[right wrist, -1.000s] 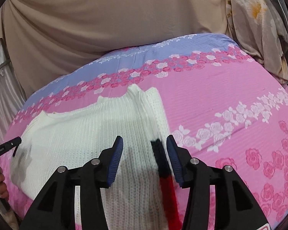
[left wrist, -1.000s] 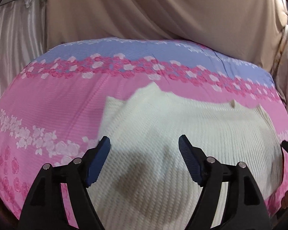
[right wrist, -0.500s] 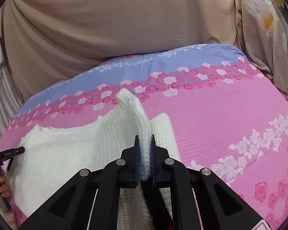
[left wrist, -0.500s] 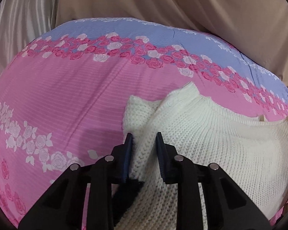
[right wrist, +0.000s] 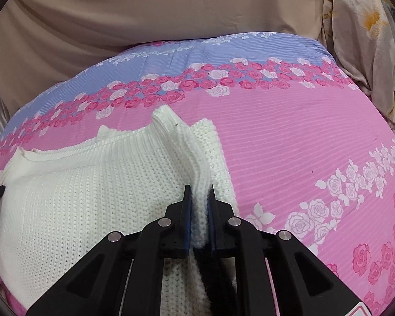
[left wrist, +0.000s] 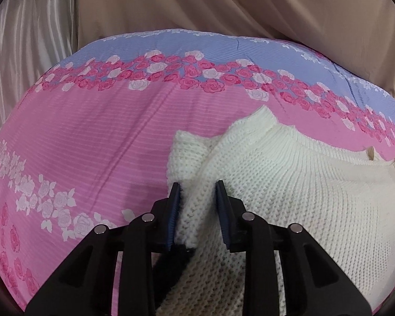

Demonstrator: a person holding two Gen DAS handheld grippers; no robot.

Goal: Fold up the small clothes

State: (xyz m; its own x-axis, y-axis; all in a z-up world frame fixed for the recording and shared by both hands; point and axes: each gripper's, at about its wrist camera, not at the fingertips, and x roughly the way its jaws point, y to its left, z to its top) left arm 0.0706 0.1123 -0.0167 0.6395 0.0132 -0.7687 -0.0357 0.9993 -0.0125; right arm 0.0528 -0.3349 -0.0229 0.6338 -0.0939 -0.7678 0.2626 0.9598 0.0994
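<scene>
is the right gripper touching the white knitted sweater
Touching: the right wrist view shows the right gripper with both blue pads pressed against a raised fold of the white knitted sweater.

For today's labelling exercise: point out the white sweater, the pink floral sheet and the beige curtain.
white sweater (right wrist: 92,197): right wrist view, knitted body.
pink floral sheet (left wrist: 92,137): left wrist view, bare pink band.
beige curtain (right wrist: 118,13): right wrist view, draped middle.

You have open floral pink-and-blue bedsheet (left wrist: 87,142) to the left of the cream knitted sweater (left wrist: 316,192), and more bare sheet to its right in the right wrist view. Ahead, the draped beige fabric backdrop (right wrist: 144,18) closes off the far edge; a hanging floral-print cloth (right wrist: 360,34) crowds the far right corner.
</scene>
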